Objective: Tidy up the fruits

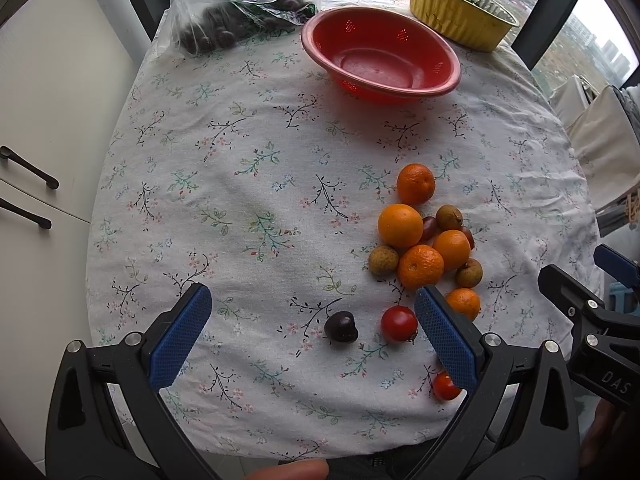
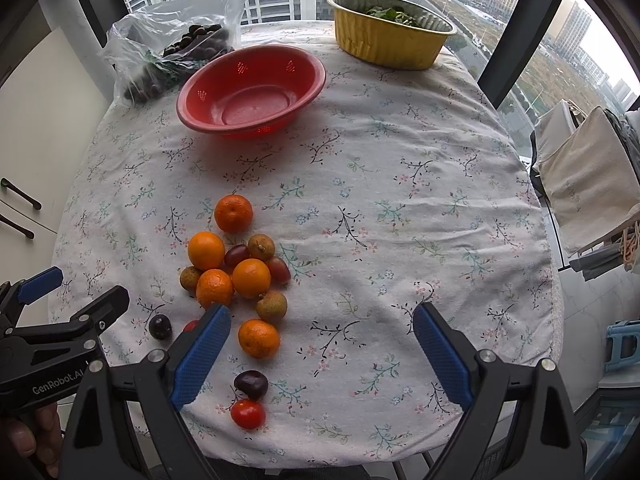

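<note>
A pile of small oranges [image 1: 421, 266] [image 2: 251, 278], brown lychees [image 1: 383, 260] [image 2: 272, 306], cherries and cherry tomatoes lies on the floral tablecloth. An empty red colander bowl [image 1: 448, 60] [image 2: 308, 64] stands farther back. My left gripper [image 1: 314, 304] is open and empty above the near table; a dark cherry [image 1: 341, 326] and a red tomato [image 1: 399, 324] lie between its fingers. My right gripper [image 2: 322, 316] is open and empty; an orange [image 2: 259, 338], a dark cherry [image 2: 251, 385] and a tomato [image 2: 248, 413] lie by its left finger [image 2: 200, 356].
A clear plastic bag of dark fruit [image 1: 224, 28] [image 2: 176, 56] sits at the back left. A gold foil tray with greens [image 1: 460, 12] [image 2: 392, 32] sits at the back right. White cabinets [image 1: 52, 128] stand left; a cloth-draped rack [image 2: 588, 184] stands right.
</note>
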A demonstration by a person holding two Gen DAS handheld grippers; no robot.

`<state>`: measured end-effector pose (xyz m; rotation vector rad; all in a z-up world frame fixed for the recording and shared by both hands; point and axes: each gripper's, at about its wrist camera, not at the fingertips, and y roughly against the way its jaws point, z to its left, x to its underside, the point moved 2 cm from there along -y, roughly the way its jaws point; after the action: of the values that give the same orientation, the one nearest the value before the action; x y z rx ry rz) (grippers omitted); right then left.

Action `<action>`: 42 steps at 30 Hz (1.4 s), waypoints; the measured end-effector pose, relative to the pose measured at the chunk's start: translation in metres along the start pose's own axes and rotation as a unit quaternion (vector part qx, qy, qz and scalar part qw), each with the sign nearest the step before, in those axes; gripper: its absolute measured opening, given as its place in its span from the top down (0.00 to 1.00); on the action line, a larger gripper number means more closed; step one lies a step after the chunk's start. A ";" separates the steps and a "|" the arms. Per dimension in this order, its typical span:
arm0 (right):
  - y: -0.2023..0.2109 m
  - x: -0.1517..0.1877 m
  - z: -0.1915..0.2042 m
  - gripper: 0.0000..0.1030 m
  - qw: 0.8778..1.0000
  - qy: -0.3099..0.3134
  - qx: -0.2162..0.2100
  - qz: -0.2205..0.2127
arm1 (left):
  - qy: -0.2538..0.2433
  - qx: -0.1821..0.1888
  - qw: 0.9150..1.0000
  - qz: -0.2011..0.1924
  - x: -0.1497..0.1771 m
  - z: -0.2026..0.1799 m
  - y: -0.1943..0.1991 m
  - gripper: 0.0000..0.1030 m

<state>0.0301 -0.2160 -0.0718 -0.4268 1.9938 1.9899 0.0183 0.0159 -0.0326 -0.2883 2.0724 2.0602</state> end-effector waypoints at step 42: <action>-0.003 0.000 0.002 0.08 1.000 0.000 0.000 0.003 | 0.000 -0.001 1.000 0.006 0.001 0.000 -0.006 0.00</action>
<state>0.0310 -0.2136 -0.0746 -0.4201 1.9969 1.9948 0.0188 0.0155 -0.0383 -0.2769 2.0771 2.0702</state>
